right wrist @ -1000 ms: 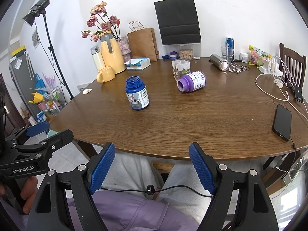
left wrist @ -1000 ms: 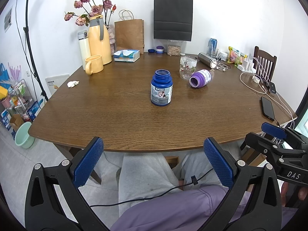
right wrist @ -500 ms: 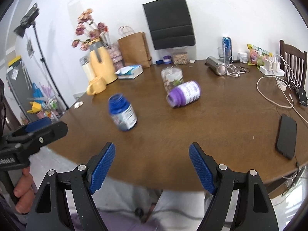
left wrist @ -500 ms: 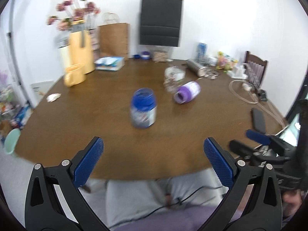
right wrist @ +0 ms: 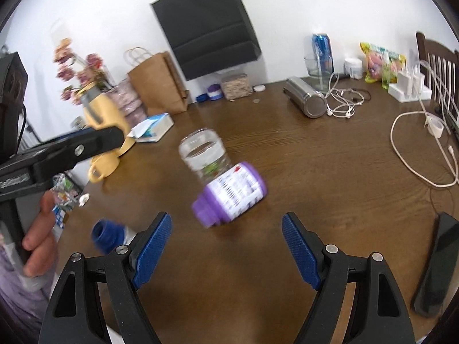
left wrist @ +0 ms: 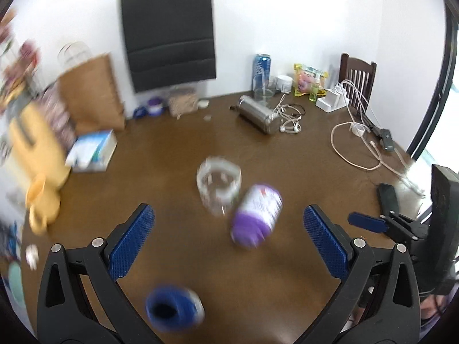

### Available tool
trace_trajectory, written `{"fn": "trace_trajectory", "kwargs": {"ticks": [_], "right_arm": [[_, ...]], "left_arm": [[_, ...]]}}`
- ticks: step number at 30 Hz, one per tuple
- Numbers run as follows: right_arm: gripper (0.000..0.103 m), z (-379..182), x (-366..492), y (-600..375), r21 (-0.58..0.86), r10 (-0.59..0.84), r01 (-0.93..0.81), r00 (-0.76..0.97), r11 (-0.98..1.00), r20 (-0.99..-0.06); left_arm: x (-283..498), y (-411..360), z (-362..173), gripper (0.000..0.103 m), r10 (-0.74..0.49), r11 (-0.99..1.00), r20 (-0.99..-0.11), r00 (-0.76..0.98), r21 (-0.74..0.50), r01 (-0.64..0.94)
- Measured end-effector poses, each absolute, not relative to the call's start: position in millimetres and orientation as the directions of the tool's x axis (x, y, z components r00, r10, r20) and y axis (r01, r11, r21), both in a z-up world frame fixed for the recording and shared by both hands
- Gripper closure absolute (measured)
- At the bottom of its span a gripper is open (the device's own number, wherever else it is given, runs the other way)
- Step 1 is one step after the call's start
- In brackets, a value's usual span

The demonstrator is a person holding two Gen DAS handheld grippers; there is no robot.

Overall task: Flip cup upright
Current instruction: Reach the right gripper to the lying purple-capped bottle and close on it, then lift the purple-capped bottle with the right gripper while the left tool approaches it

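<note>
A purple container [left wrist: 256,218] [right wrist: 232,195] lies on its side on the brown table [left wrist: 178,149] [right wrist: 330,172], its cap end toward me. A clear glass cup [left wrist: 218,183] [right wrist: 205,154] stands right behind it, touching or nearly touching. A blue bottle [left wrist: 172,308] [right wrist: 107,233] stands upright, near and low between the left fingers. My left gripper [left wrist: 228,210] is open over the table, short of the purple container. My right gripper [right wrist: 226,218] is also open, with the purple container just beyond its fingertips. Both views are blurred.
A yellow mug [right wrist: 103,166], yellow thermos [left wrist: 31,140], tissue box [left wrist: 91,150], brown paper bag [right wrist: 157,83] and black bag [left wrist: 169,31] fill the back left. A steel flask [right wrist: 308,100], earphones, cables [right wrist: 416,154] and a phone [right wrist: 436,263] lie at the right. A hand [right wrist: 40,240] holds the left gripper.
Both grippers have moved forward and up over the table toward the purple container and the glass. The blue bottle now sits low in both views. Both stay open.
</note>
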State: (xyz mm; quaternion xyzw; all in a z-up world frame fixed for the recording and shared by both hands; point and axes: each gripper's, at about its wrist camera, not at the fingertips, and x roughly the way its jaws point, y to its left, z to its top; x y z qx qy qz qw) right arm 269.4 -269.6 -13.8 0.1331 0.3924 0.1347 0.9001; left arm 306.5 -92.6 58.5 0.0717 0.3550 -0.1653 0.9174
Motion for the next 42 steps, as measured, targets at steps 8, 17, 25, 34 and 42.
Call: {"fn": "trace_trajectory", "kwargs": {"ticks": [8,17,25,34,42], "right_arm": [[0.020,-49.6,325.3,-261.5,0.398,0.373,-0.097,0.599,0.912,-0.708],[0.020,-80.0,362.2,-247.7,0.439,0.360,0.006,0.562,0.898,-0.745],[0.019,-88.1,372.1,-228.0,0.426,0.338,0.022,0.572,0.904,-0.747],[0.034,-95.9,353.6,-189.5,0.341,0.376,-0.165,0.522,0.925,-0.766],[0.034,-97.2,313.1,-185.8,0.342,0.474,-0.340,0.474,0.876,-0.742]], "left_arm": [[371.9,-96.2,15.2,0.000,-0.346,0.921,-0.643,0.684,-0.093,0.379],[372.3,-68.4,5.8,0.000,-0.462,0.887,-0.634,0.620,-0.329,0.324],[338.1,-60.9,-1.0,0.000,-0.549,0.832,-0.615,0.566,-0.465,0.301],[351.6,-41.5,-41.5,0.000,-0.550,0.820,-0.680,0.485,-0.549,0.160],[369.7,-56.6,-55.3,0.000,-0.553,0.825,-0.700,0.451,-0.537,0.179]]}}
